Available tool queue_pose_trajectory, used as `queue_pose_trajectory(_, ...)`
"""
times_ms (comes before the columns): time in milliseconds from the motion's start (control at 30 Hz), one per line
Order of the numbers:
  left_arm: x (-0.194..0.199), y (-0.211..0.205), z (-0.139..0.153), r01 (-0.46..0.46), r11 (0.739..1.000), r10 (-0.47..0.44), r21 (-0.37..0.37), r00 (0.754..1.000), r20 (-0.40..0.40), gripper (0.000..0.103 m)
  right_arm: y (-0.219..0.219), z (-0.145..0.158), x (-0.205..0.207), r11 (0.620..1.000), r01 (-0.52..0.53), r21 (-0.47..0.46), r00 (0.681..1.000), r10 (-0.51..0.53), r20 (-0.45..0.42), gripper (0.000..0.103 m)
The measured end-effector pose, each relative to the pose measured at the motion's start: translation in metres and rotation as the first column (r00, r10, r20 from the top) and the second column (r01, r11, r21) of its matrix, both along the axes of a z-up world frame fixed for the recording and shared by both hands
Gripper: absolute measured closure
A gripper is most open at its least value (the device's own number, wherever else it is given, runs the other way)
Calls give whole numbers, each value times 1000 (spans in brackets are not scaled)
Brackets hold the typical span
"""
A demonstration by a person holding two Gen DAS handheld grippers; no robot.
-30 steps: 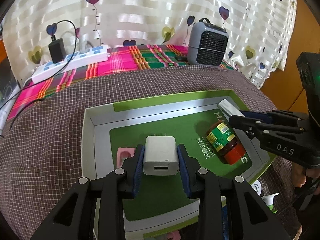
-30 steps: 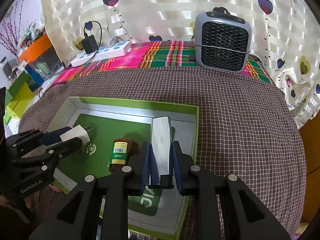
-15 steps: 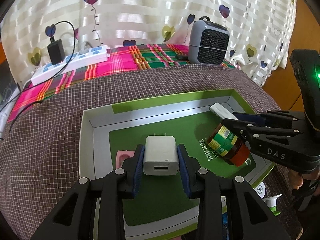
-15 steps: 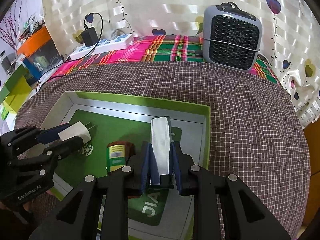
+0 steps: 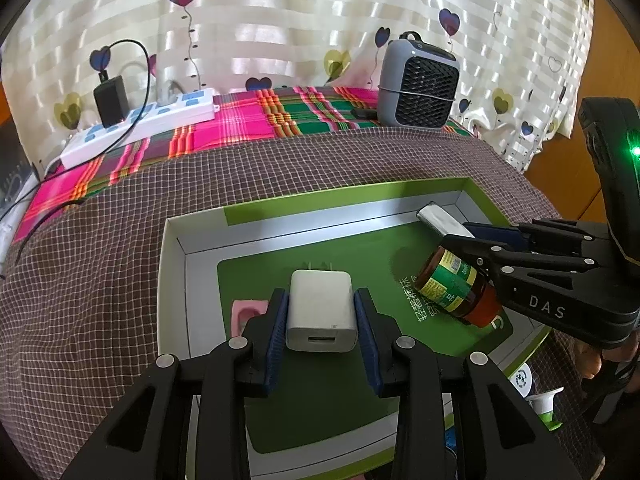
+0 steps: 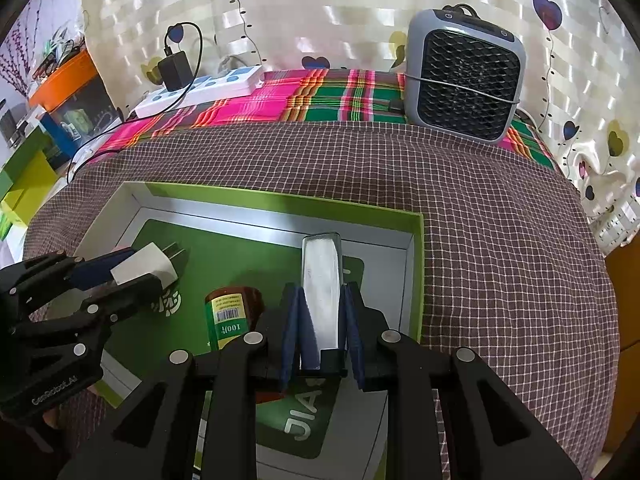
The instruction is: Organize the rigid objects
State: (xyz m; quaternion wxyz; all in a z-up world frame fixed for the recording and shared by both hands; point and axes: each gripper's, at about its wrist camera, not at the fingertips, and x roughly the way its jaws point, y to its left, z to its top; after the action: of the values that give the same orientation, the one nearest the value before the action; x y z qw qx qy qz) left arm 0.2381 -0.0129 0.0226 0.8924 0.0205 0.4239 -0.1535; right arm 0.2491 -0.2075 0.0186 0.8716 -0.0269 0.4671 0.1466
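Left wrist view: my left gripper [image 5: 322, 322] had its fingers clamped on the white charger [image 5: 322, 312], prongs pointing away from me, hanging over the green floor of the box [image 5: 176, 264]. The bottle [image 5: 454, 286] lay on its side to the right, under the right gripper [image 5: 460, 236].

Right wrist view: right gripper [image 6: 322, 324] fingers were clamped on the silver bar [image 6: 322, 280], long axis running straight ahead along the fingers, over the box's far right corner. Bar looked glossy, flat-sided; I judged a plain lower-and-release there.
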Motion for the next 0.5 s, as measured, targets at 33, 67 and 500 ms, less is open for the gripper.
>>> queue_pose_trajectory(33, 0, 0, 0, 0, 1000, 0, 1, 1000, 0, 71, 0, 0, 0, 1000, -1, 0, 1000, 1, 0, 79)
queue_pose_trajectory(67, 0, 0, 0, 0, 1000, 0, -1, 1000, -2, 71, 1, 0, 0, 1000, -1, 1, 1000, 1, 0, 79)
queue_pose_trajectory(500, 0, 0, 0, 1, 1000, -1, -1, 1000, -3, 71, 0, 0, 0, 1000, 12, 8, 1000, -13, 5, 79)
